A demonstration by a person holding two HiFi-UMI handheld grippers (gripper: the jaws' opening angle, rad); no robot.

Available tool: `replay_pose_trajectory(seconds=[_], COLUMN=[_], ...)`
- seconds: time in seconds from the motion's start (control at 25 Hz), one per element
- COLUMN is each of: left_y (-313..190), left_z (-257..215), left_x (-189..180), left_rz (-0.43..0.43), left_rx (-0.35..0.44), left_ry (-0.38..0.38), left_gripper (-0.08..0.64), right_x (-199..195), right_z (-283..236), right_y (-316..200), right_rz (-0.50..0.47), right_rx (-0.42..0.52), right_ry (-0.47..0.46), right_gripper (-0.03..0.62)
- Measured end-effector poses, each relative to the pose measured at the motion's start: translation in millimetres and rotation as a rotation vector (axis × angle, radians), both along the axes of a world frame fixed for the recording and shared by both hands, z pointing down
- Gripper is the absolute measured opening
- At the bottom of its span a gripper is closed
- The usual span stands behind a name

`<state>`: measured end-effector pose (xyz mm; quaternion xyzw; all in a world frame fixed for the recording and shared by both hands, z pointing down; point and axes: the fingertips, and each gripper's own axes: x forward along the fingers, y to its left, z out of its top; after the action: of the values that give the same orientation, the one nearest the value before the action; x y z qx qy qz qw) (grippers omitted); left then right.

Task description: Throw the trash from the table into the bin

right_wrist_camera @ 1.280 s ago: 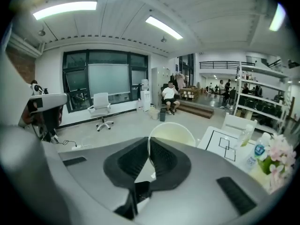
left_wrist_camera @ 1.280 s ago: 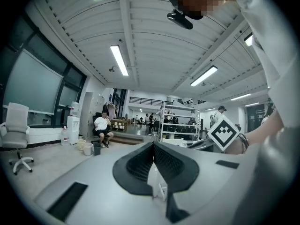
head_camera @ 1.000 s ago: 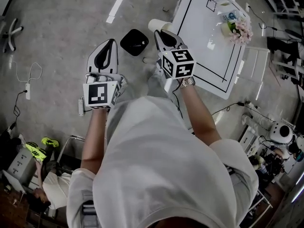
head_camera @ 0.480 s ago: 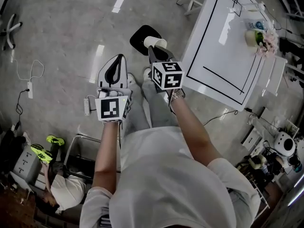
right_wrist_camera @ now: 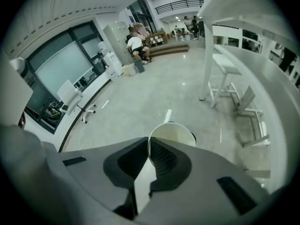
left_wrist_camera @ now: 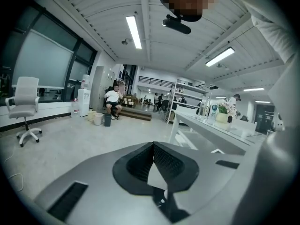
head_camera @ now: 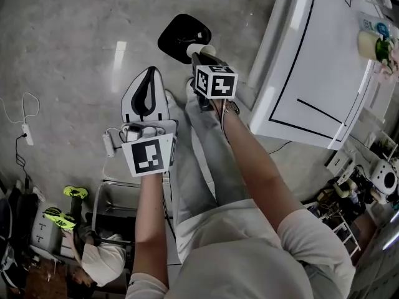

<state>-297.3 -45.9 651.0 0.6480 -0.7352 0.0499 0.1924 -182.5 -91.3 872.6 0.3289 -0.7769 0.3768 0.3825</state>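
The right gripper (head_camera: 199, 60) is closed on the wall of the one white paper cup (head_camera: 198, 50). Since a second ago it has come down, and the cup is now above the rim of the one black bin (head_camera: 177, 33). I judge that release is next. The left gripper (head_camera: 147, 91), near the bin, is closed and empty.

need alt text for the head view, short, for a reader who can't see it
Seen from steeply above, the person's right gripper pinches a white paper cup by its rim over a black bin on the floor. The left gripper, shut and empty, is held out beside it. A white table with black outlines fills the upper right.
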Motion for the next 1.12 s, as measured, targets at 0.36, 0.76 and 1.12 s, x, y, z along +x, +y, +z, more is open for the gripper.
replay_pose_trajectory(seconds=[0.36, 0.76, 1.12], left_y=[7, 22, 17], left_z=[80, 107, 94], left_x=[32, 20, 8], left_rz=[0.005, -0.023, -0.029], left_rx=[-0.079, -0.114, -0.081], left_ry=[0.102, 0.116, 0.082], left_gripper=[0.007, 0.006, 0.006], right_x=[11, -2, -11], right_z=[109, 142, 126], right_y=[-6, -16, -10], right_rz=[0.177, 0.138, 0.096], right_rx=[-0.068, -0.056, -0.055], right_ry=[-0.061, -0.032, -0.024], right_gripper=[0.020, 0.023, 0.091])
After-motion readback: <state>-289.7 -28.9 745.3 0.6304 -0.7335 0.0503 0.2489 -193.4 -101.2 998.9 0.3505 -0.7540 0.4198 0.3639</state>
